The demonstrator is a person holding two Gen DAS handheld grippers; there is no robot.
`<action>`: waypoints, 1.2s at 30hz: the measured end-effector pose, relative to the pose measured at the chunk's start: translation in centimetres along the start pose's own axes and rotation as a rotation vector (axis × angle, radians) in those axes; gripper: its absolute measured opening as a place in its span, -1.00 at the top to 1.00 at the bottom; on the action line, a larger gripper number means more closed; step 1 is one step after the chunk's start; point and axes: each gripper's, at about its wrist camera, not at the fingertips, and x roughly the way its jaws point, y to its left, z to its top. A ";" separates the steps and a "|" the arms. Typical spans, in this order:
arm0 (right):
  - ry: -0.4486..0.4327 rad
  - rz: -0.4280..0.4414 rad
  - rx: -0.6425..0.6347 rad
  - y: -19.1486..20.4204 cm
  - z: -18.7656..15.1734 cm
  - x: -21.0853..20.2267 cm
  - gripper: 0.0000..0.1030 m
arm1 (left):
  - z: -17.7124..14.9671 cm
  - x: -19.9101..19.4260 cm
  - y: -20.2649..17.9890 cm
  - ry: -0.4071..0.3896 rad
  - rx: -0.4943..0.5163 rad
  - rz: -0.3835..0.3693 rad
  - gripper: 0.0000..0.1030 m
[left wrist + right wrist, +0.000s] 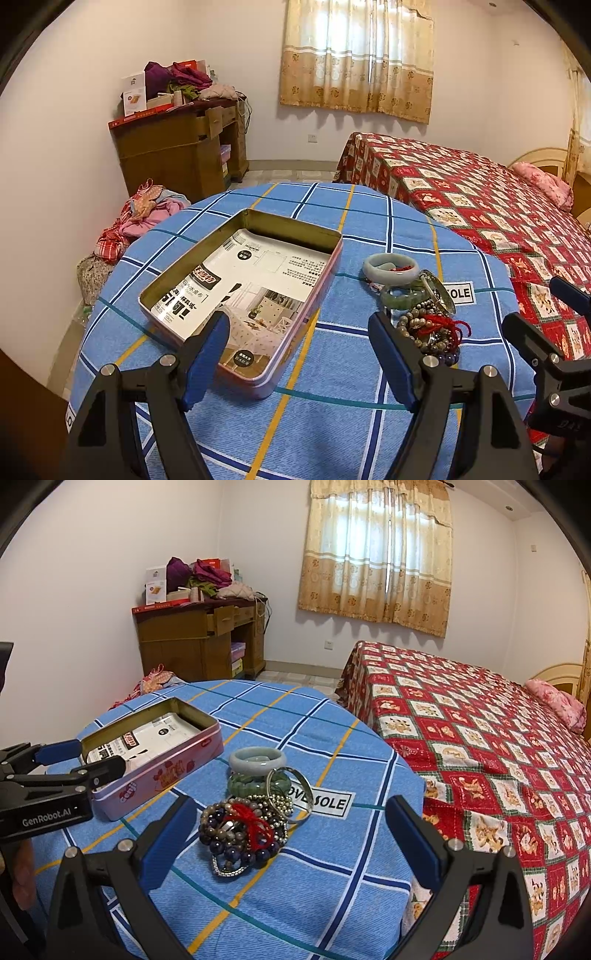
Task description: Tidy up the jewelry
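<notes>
Waiting in a heap on the blue cloth [295, 886], the jewelry [243, 827] is kept beside the open tin [240, 291] so it can be put inside. The left gripper [299, 354] and right gripper [291, 845] are held wide apart, gripping nothing.

A big bed [480, 746] with a red checked cover sits near a brown desk [199, 642] piled with clothes [207, 574], under a window's yellow curtain [376, 557].
</notes>
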 end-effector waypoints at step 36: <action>0.002 0.000 0.000 0.3 -0.1 0.1 -1.00 | -0.4 0.2 0.1 0.007 0.000 0.006 -0.50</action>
